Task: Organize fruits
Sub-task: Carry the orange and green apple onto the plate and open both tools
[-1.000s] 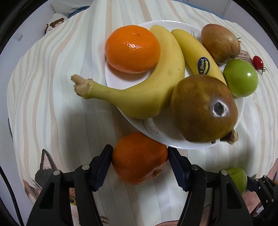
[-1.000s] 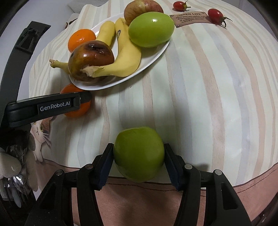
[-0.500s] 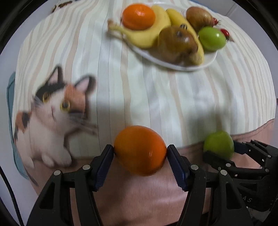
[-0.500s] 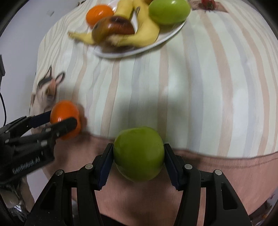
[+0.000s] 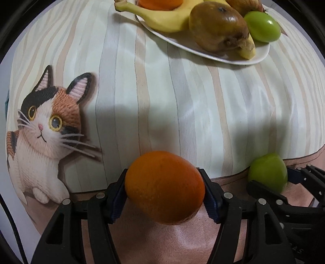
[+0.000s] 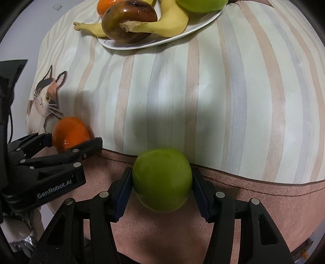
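Observation:
My left gripper [image 5: 164, 193] is shut on an orange [image 5: 164, 187] and holds it above the near edge of the striped tablecloth. It also shows in the right wrist view [image 6: 70, 138], at the left. My right gripper [image 6: 162, 182] is shut on a green apple [image 6: 162, 179], also near the front edge; that apple shows in the left wrist view [image 5: 268, 174] at the right. The white plate [image 5: 258, 57] at the back holds bananas [image 5: 162, 20], a brown bruised fruit [image 5: 218, 28], a green apple [image 5: 263, 26] and another orange [image 6: 105, 6].
A calico cat picture [image 5: 42, 130] is printed on the cloth at the left. A pinkish-brown border [image 6: 264, 199] runs along the cloth's front edge. The striped cloth [image 6: 203, 91] lies between the grippers and the plate.
Both grippers pulled back from the plate toward the table's front edge, each keeping its fruit. In the last half second they moved slightly closer to the plate again.

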The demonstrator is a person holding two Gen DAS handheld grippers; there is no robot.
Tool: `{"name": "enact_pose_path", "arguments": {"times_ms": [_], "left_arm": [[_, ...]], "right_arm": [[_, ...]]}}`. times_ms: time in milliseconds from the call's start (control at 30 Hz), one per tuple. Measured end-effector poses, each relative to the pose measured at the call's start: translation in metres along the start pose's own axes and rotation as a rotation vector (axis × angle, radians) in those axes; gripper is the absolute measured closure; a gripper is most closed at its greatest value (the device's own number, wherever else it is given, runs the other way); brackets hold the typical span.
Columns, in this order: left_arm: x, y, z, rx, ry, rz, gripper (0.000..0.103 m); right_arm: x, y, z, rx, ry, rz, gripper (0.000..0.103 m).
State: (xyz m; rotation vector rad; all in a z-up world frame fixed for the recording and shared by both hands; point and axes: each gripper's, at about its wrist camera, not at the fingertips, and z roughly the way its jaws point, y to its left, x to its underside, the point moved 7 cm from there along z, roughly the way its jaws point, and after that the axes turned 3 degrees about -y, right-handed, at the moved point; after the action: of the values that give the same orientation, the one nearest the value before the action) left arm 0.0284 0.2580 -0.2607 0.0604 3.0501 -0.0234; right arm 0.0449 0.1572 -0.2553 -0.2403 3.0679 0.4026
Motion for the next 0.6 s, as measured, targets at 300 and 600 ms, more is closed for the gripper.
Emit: {"name": "enact_pose_path", "arguments": {"times_ms": [300,600], "left_arm": [[-0.031,-0.002,-0.033,0.015,-0.048,0.002,0.041],[-0.102,-0.007,-0.114,0.138,-0.186,-0.009,0.041]], "right_arm": [[-0.011,-0.002,-0.011,-0.013,-0.050,-0.004,0.044],[-0.061,-0.004,-0.084,-0.091,-0.188,0.003,0.044]]}}
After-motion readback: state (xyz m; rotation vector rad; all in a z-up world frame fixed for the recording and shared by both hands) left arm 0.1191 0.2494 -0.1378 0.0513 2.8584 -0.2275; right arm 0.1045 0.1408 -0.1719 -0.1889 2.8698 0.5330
